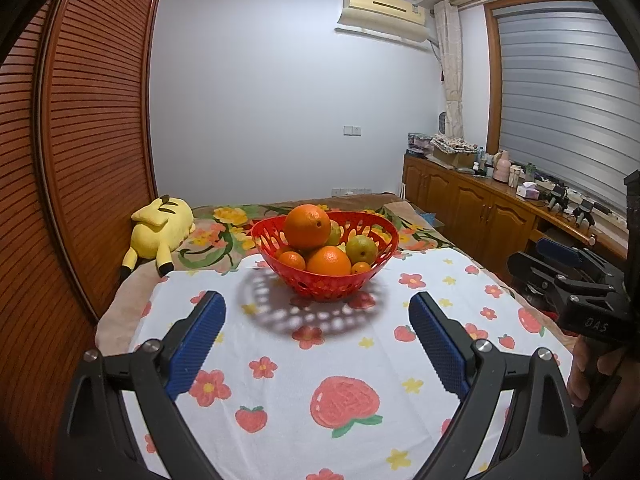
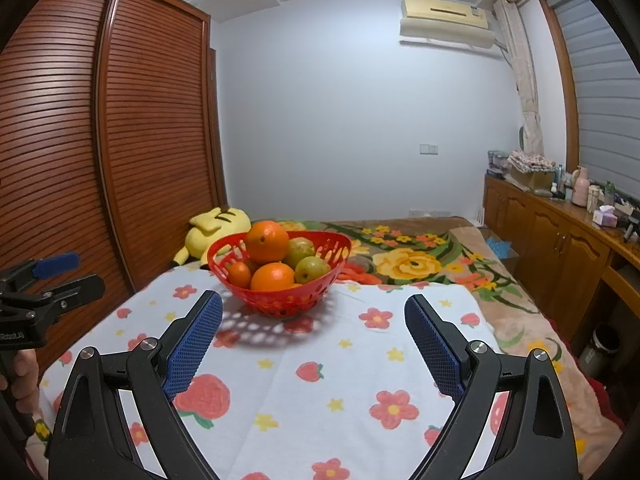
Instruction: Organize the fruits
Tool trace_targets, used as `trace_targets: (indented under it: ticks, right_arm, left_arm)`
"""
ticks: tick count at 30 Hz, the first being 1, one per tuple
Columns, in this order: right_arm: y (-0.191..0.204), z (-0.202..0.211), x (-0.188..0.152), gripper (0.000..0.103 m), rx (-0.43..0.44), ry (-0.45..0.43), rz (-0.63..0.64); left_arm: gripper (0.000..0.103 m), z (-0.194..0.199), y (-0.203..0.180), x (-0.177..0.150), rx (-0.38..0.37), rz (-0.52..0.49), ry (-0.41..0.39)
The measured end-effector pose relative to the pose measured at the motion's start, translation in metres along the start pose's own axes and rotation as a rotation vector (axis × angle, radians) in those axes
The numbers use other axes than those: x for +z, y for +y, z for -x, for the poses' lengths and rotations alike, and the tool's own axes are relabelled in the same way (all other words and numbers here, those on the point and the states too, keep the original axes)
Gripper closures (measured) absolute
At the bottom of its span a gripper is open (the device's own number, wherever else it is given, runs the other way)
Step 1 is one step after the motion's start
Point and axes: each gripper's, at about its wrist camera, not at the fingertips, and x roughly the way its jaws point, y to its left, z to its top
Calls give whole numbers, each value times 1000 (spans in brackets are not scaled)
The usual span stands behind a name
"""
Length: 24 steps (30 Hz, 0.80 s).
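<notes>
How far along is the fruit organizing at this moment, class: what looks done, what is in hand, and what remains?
Done: all visible fruit, oranges and greenish pears, sits piled in the red basket on the flowered cloth; whether that is start or finish cannot be told.
In hand: nothing. The left claw and right claw are open and empty, short of the basket.
Left: any sorting.

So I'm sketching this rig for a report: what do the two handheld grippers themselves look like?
Both match. The left gripper has black angular plastic arms with triangular cut-outs, silver round pivot bolts, and two long fingers faced with blue, finely ribbed pads. The right gripper is built the same; seen side-on from the left camera, its black body carries small pale lettering. No cables or sleeves show.
</notes>
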Motion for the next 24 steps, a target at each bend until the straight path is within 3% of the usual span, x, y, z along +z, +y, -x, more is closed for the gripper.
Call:
trace_targets:
  ticks: [24]
  right_arm:
    - [3,-3,-3,9,1,11,-6]
  left_arm:
    - [9,-4,7,-4,-4,10,5]
